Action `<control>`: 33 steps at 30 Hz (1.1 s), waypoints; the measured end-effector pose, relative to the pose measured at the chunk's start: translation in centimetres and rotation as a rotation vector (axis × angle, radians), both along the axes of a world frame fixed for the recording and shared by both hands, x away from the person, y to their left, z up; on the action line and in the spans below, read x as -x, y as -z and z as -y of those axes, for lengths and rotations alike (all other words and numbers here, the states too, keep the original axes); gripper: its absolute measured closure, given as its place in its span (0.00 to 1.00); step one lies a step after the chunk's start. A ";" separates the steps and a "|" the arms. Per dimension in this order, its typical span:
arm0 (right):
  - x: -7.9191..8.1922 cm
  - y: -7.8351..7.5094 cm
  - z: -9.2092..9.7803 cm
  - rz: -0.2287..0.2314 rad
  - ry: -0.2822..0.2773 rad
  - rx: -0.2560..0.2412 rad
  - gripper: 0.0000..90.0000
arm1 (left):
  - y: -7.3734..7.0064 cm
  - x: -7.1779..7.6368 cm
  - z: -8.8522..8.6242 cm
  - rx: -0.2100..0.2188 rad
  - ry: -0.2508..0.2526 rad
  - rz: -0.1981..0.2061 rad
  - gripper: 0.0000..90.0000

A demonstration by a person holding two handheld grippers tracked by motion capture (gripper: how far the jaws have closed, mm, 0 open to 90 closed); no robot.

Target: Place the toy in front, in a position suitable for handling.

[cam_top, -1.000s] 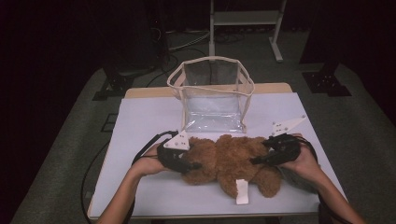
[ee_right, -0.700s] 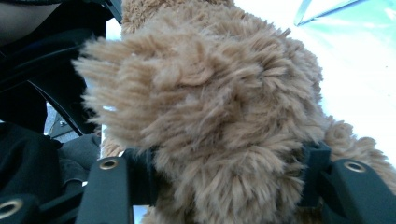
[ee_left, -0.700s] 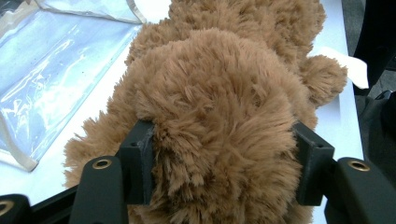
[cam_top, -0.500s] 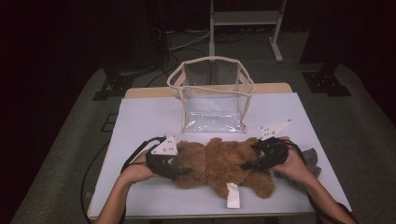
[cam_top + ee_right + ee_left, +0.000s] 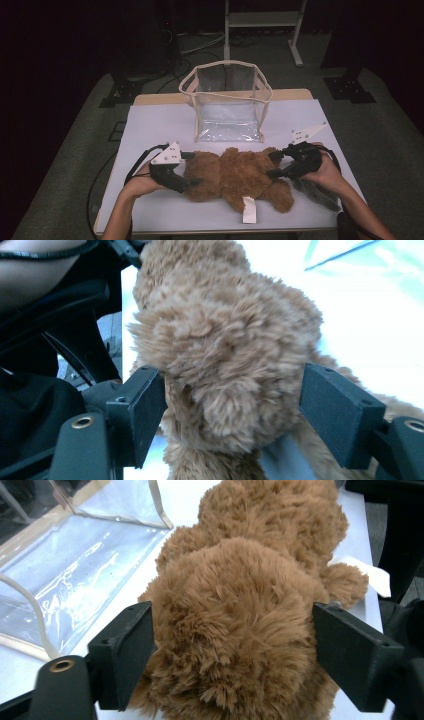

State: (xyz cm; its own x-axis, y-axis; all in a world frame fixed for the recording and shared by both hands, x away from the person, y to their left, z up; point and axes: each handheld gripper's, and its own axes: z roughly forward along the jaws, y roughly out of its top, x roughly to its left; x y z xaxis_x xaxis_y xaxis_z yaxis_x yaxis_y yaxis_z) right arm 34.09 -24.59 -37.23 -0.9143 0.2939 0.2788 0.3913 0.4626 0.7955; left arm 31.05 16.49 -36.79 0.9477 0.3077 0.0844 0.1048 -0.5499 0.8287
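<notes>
A brown plush teddy bear (image 5: 240,177) lies on its side across the front of the white table (image 5: 150,125), a white tag (image 5: 248,209) hanging from its underside. My left gripper (image 5: 194,168) is open, its jaws straddling the bear's round left end (image 5: 235,630) with fur against both pads. My right gripper (image 5: 271,165) is open as well, its jaws on either side of the bear's right end (image 5: 225,360). Neither pair squeezes the plush.
A clear plastic bag (image 5: 227,107) with a cream rim stands open just behind the bear at the table's middle. A grey cloth (image 5: 315,192) lies under my right hand near the front right edge. Dark floor surrounds the table.
The bear and its tag have shifted slightly left. My left gripper moved left with it to the bear's end. The right gripper dipped left and came back.
</notes>
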 end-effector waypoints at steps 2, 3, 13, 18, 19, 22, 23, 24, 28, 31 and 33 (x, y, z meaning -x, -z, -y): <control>-0.2 -0.7 0.6 0.005 0.012 -0.004 0.28 | -0.1 0.1 -0.1 0.007 -0.009 0.006 0.17; -0.3 -1.0 0.7 0.009 0.018 -0.004 0.28 | -0.2 0.2 -0.2 0.007 -0.011 0.005 0.16; -2.9 -4.2 0.6 0.043 0.017 0.014 0.29 | 0.1 0.8 -0.7 -0.017 -0.044 0.015 0.09; -4.2 -4.9 -0.4 0.048 0.002 0.021 0.29 | 0.4 0.9 -0.9 -0.019 -0.045 0.012 0.09; -4.5 -5.0 -0.7 0.050 -0.003 0.026 0.29 | 0.4 0.9 -0.9 -0.018 -0.048 0.014 0.09; -5.3 -5.2 -1.5 0.060 -0.015 0.042 0.29 | 0.5 0.9 -1.2 -0.020 -0.058 0.012 0.07; -5.4 -5.3 -1.7 0.058 -0.018 0.042 0.29 | 0.5 0.9 -1.2 -0.022 -0.060 0.012 0.07; -5.6 -5.4 -2.0 0.056 -0.022 0.042 0.29 | 0.4 0.9 -1.3 -0.023 -0.061 0.010 0.07; -6.2 -6.2 -3.3 0.060 -0.041 0.054 0.29 | 0.2 1.0 -1.3 -0.015 -0.059 0.019 0.07; -6.6 -6.8 -4.2 0.068 -0.051 0.056 0.29 | 0.3 1.1 -1.5 -0.016 -0.053 0.022 0.07; -6.7 -7.2 -4.6 0.072 -0.055 0.070 0.30 | 0.5 1.1 -1.6 -0.021 -0.049 0.015 0.07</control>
